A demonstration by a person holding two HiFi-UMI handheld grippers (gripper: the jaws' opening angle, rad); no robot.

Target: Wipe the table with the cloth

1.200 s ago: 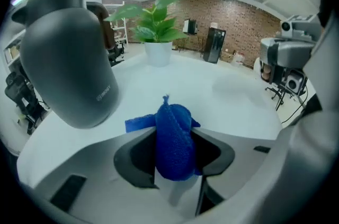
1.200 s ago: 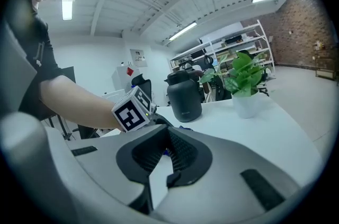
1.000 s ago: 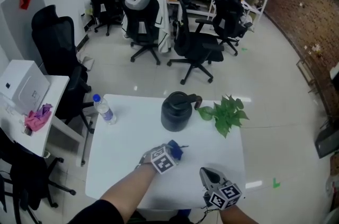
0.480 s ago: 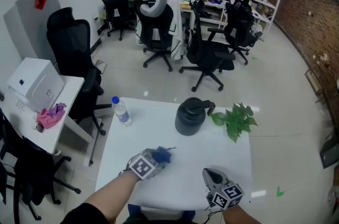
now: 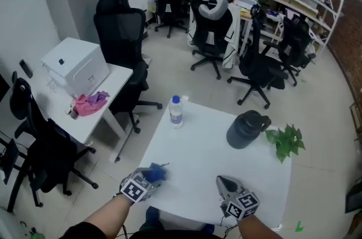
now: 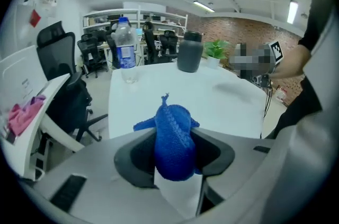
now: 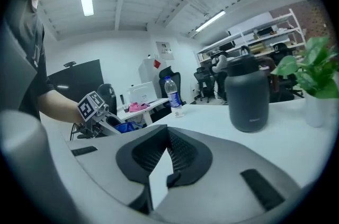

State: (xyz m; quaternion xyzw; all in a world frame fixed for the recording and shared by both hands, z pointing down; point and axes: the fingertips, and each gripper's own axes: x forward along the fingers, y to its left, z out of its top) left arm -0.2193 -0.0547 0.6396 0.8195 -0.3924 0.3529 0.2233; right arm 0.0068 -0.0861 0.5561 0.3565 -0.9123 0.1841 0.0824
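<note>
A crumpled blue cloth (image 6: pixel 174 133) is pinched between the jaws of my left gripper (image 6: pixel 175 157), which is shut on it. In the head view that left gripper (image 5: pixel 149 177) and the cloth (image 5: pixel 156 173) sit at the near left corner of the white table (image 5: pixel 209 161). My right gripper (image 5: pixel 226 183) is over the table's near edge further right, its jaws together with nothing between them. From the right gripper view, the left gripper (image 7: pixel 108 123) and the cloth (image 7: pixel 127 126) show at the left.
A water bottle (image 5: pixel 176 112) stands at the table's far left. A black jug (image 5: pixel 247 129) and a green plant (image 5: pixel 285 140) stand at the far right. A side desk (image 5: pixel 116 81) with a white box (image 5: pixel 76 68) and office chairs (image 5: pixel 121 34) lie left and beyond.
My left gripper has carried the blue cloth leftward from the table's near middle to its near left corner. The head view has swung left. The right gripper stays by the near edge.
</note>
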